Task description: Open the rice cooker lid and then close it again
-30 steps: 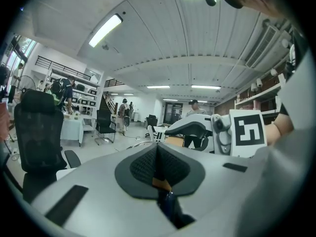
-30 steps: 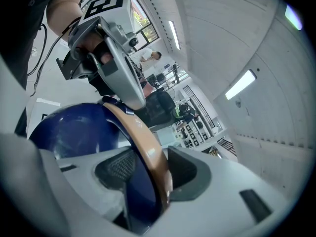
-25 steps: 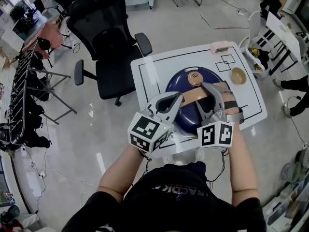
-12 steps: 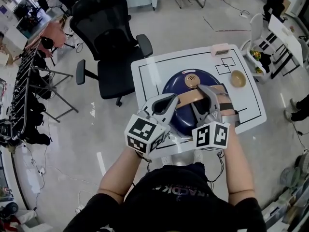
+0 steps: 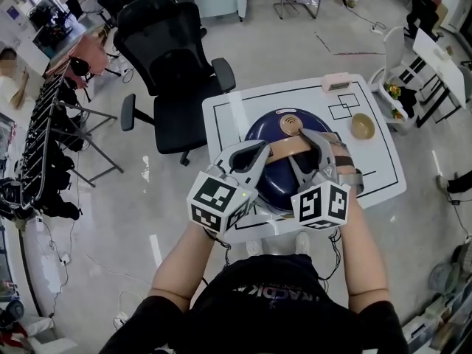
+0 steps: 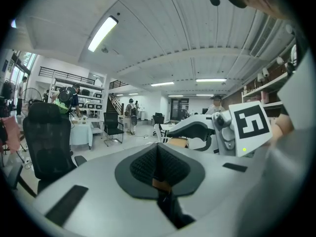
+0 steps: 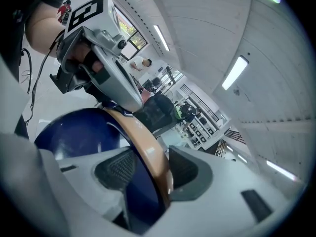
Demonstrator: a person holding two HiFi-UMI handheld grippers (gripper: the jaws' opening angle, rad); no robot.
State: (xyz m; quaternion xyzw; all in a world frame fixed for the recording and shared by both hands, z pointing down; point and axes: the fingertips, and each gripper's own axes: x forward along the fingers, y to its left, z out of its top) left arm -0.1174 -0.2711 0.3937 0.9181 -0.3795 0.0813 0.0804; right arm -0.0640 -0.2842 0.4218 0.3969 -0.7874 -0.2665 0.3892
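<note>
My right claw [image 5: 322, 143] was clamped on the tan carry handle [image 5: 291, 147] of the navy rice cooker [image 5: 274, 181]. In the right gripper view the handle ran between both pads. The domed lid [image 7: 69, 132] was down and looked closed, directly below that claw. My left claw [image 5: 265, 149] was fully closed with nothing in it. Its tip was just beside the handle's left end; couldn't tell if it touched. The cooker sat on the white surface [image 5: 221, 113] under both claws. Just beyond the right claw was a round tan vent cap [image 5: 293, 122] on the lid. A small tan bowl [image 5: 363, 125] sat further to its right, well apart. A black office chair [image 5: 166, 57] stood beyond the left claw, off the surface.
</note>
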